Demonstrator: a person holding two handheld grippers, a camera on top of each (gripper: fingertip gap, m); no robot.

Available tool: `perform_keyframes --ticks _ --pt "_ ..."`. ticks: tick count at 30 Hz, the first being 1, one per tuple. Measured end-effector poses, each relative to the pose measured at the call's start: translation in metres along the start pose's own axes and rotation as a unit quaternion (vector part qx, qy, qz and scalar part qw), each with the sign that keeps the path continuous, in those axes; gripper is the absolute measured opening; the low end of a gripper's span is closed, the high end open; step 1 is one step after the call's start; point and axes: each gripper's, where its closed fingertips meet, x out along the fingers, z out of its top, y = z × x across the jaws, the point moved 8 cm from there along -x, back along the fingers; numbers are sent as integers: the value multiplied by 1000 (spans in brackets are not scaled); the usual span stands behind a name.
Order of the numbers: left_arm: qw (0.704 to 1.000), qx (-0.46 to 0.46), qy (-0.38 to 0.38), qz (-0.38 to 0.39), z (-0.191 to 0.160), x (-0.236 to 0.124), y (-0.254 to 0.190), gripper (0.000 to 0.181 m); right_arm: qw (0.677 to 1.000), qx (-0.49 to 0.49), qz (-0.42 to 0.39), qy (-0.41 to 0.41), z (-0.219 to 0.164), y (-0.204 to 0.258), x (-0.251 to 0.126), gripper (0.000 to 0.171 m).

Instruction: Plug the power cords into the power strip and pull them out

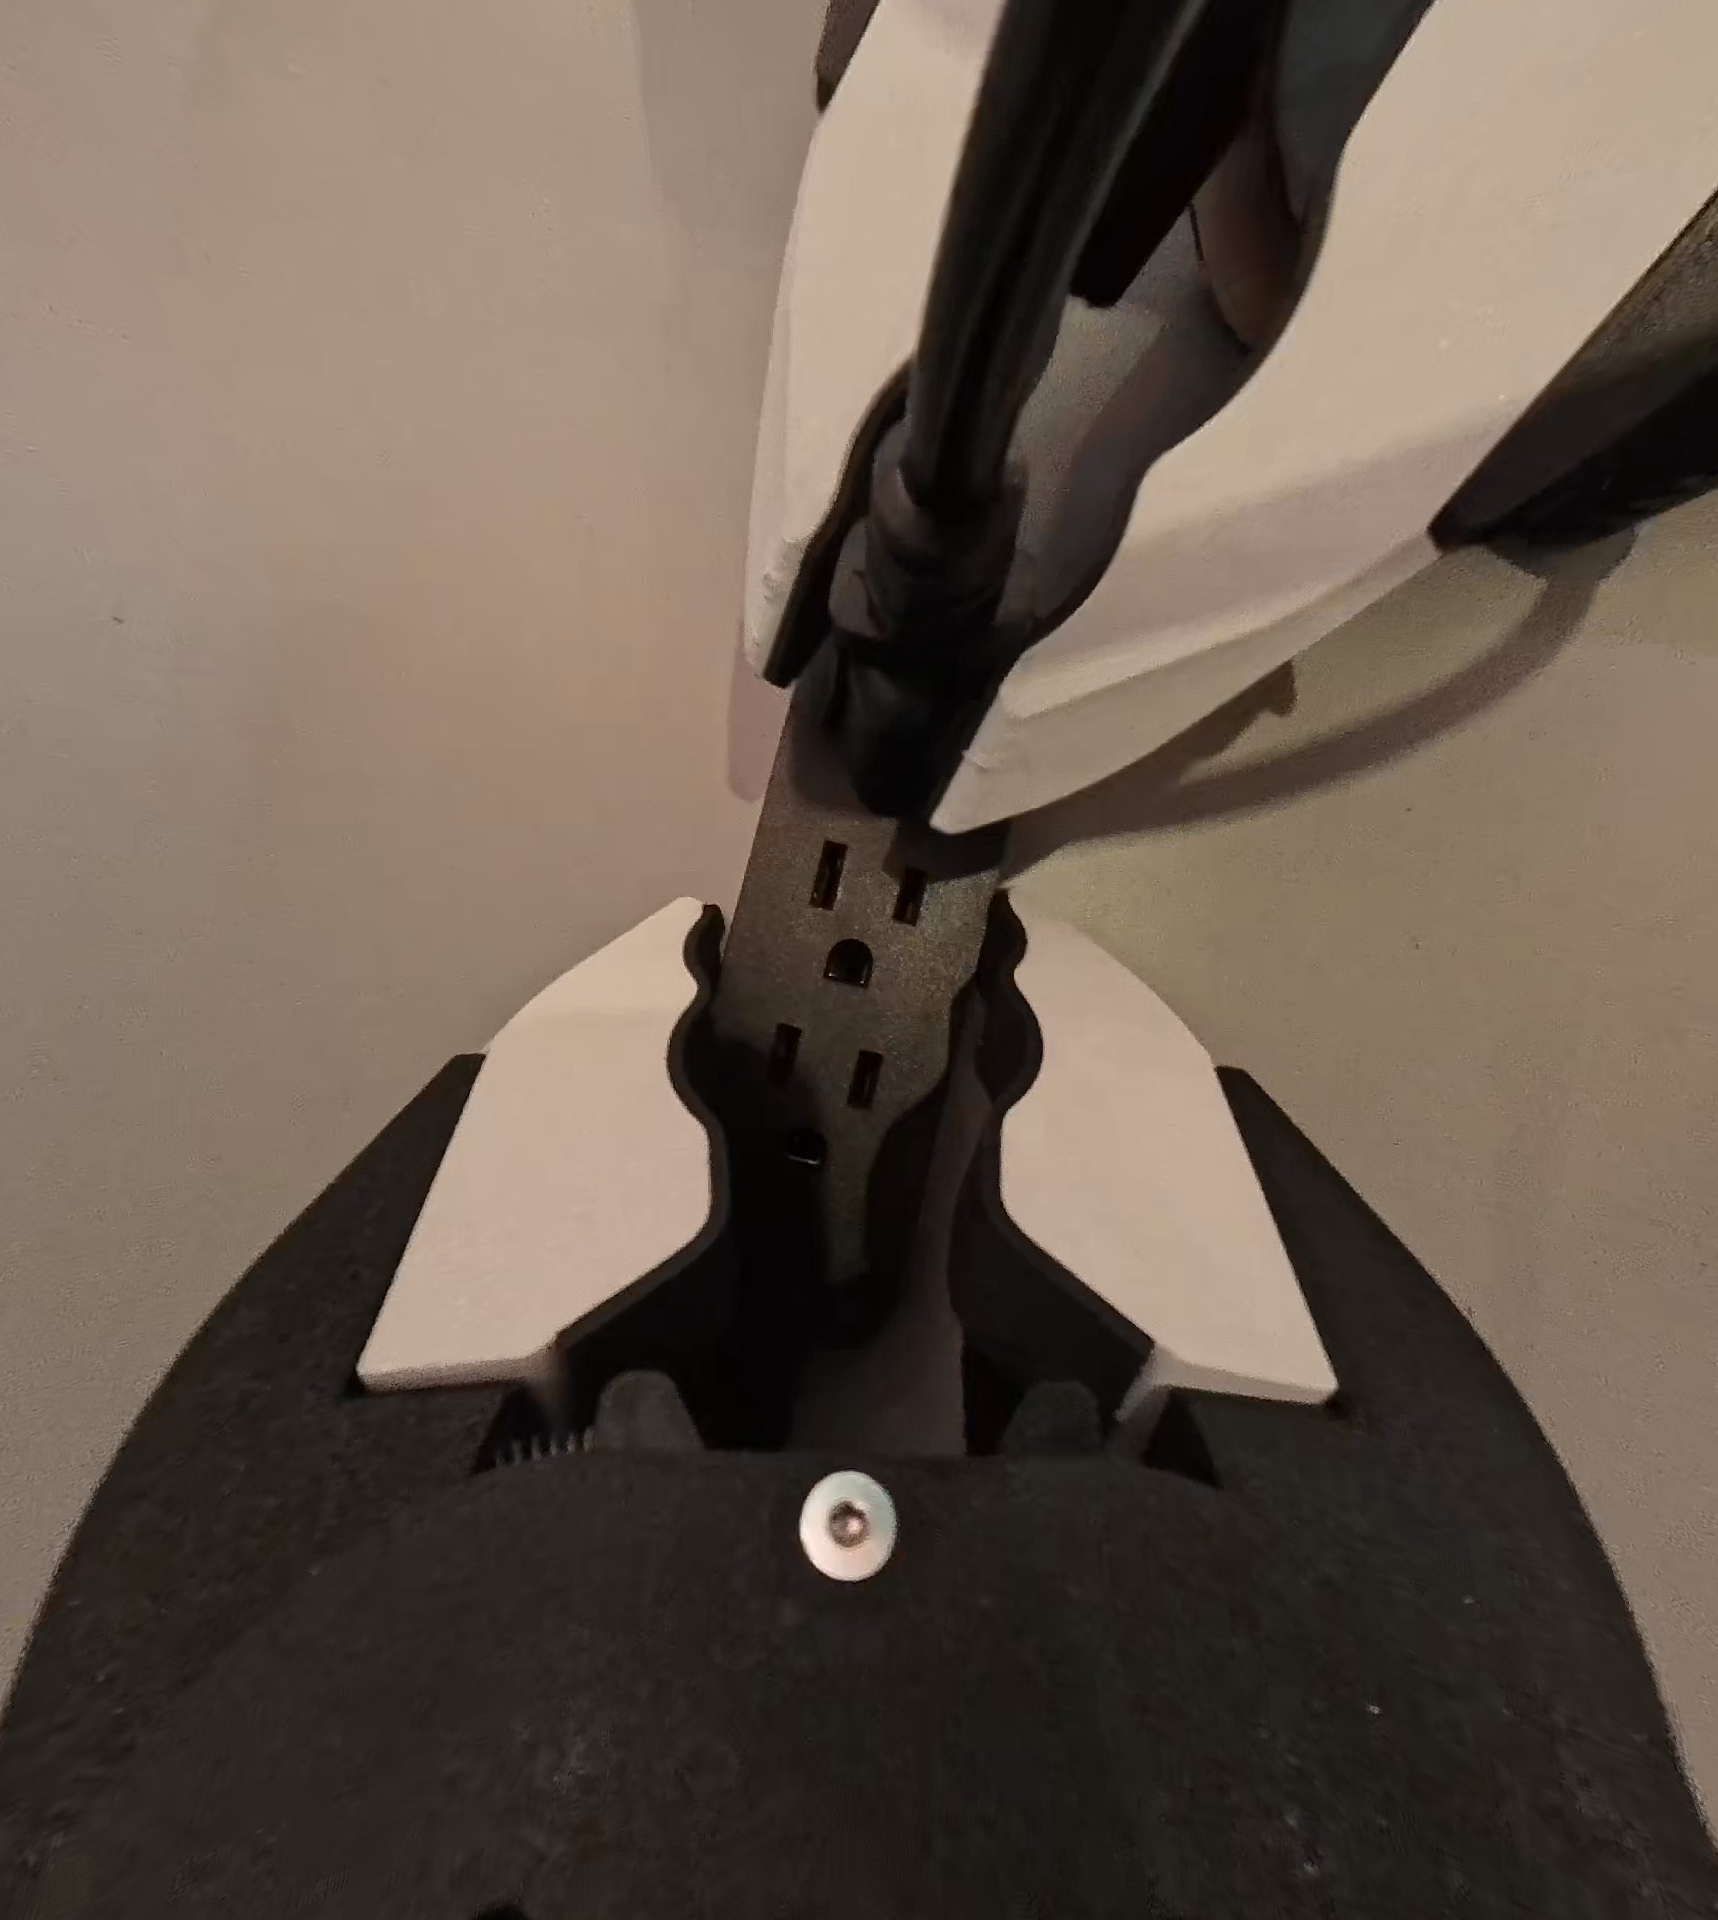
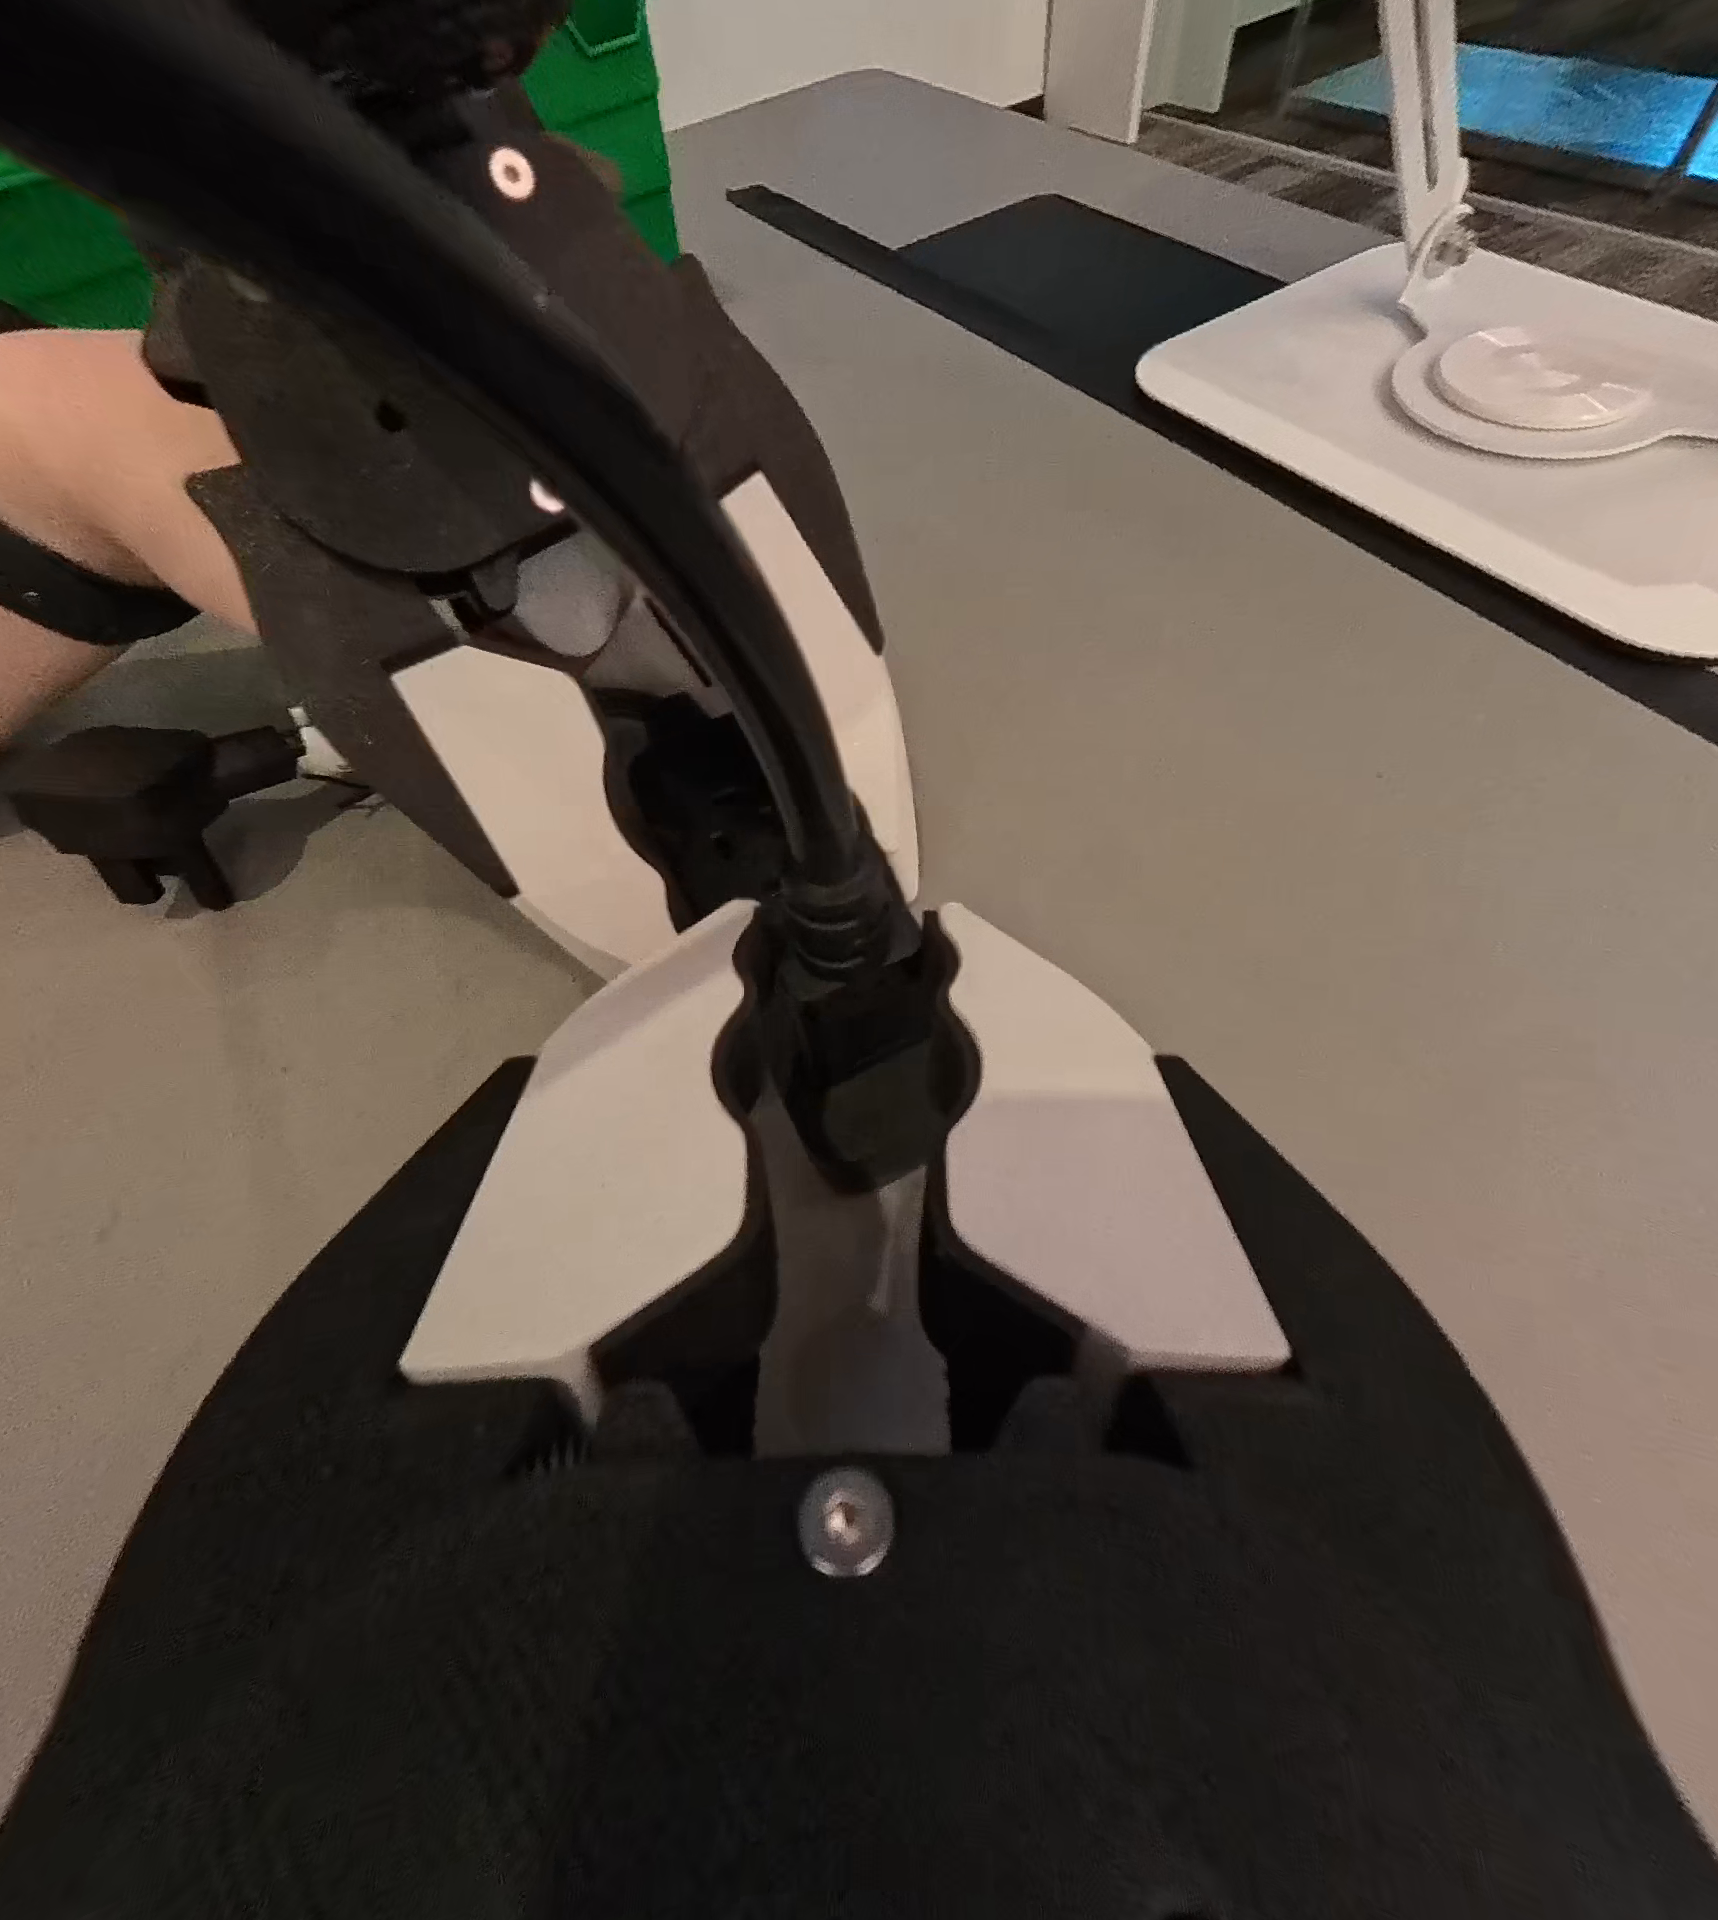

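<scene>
Left tongs [image 1: 850,997] clamp the black power strip [image 1: 850,956]; right tongs [image 2: 850,997] clench a plug [image 2: 860,1070] at its socket

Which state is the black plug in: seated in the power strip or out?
Cannot tell for certain. The right claw presses the plug against the power strip; its prongs are hidden. Two nearer outlets are empty.

Both views are moderately lit by soft, warm indoor light. In the left wrist view, the right gripper [image 1: 896,790] casts a soft-edged shadow onto the table [image 1: 211,520] to its right. Wide-angle distortion bends straight lines near the frame edges. In the right wrist view, the power cord [image 2: 543,343] and the nearby forearm [image 2: 24,540] are blurred; the white stand [image 2: 1499,447], far right of the gripper, appears brightest.
</scene>
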Motion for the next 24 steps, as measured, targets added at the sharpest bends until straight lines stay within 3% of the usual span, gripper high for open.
perform_keyframes --ticks 6,18,24 --pt "1000 -8 -19 2 -2 0 1 48 999 7 -51 16 4 3 3 25" --pt "999 -25 -22 10 1 3 -1 47 972 223 29 -66 -1 -16 1 27" --pt "1000 -17 2 26 2 3 -1 46 996 11 -92 3 9 2 2 25"
